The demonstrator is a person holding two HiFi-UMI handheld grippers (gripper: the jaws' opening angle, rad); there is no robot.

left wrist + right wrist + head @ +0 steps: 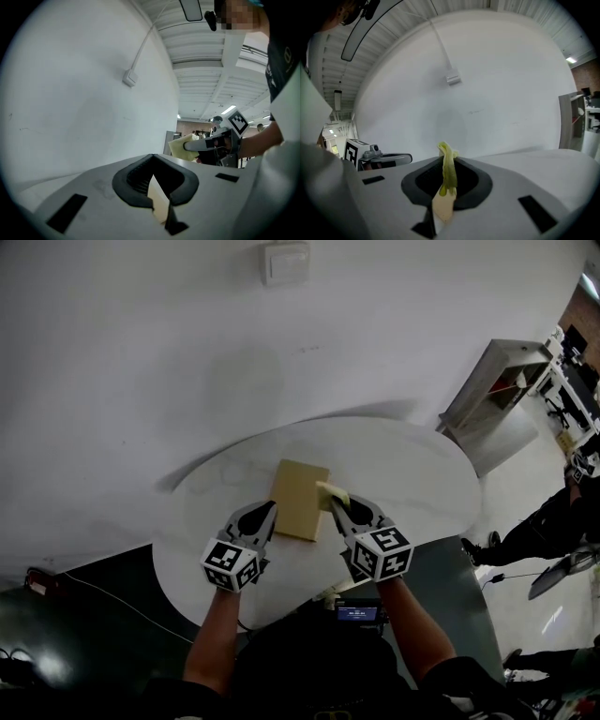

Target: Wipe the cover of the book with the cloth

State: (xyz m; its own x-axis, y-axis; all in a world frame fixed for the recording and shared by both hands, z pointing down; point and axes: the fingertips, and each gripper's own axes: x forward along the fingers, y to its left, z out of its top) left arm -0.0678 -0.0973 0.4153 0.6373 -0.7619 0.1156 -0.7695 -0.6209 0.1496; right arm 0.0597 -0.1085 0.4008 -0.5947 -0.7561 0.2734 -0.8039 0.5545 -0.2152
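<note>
Left gripper (270, 510): jaws pressed together, tips against tan rectangular book (298, 495), likely steadying it.
Right gripper (335, 505): pinching yellow cloth (334, 491) at book's right edge, ready for wiping.
Book: flat on round white counter (422, 474).

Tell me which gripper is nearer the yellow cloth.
Right. The right gripper is shut on the cloth at the right edge of the book. The left gripper pinches the book's left edge, on the far side from the cloth.

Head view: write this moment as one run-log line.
left tool: shut, beside book | right tool: shut on cloth, at book's right edge | book: on table
</note>
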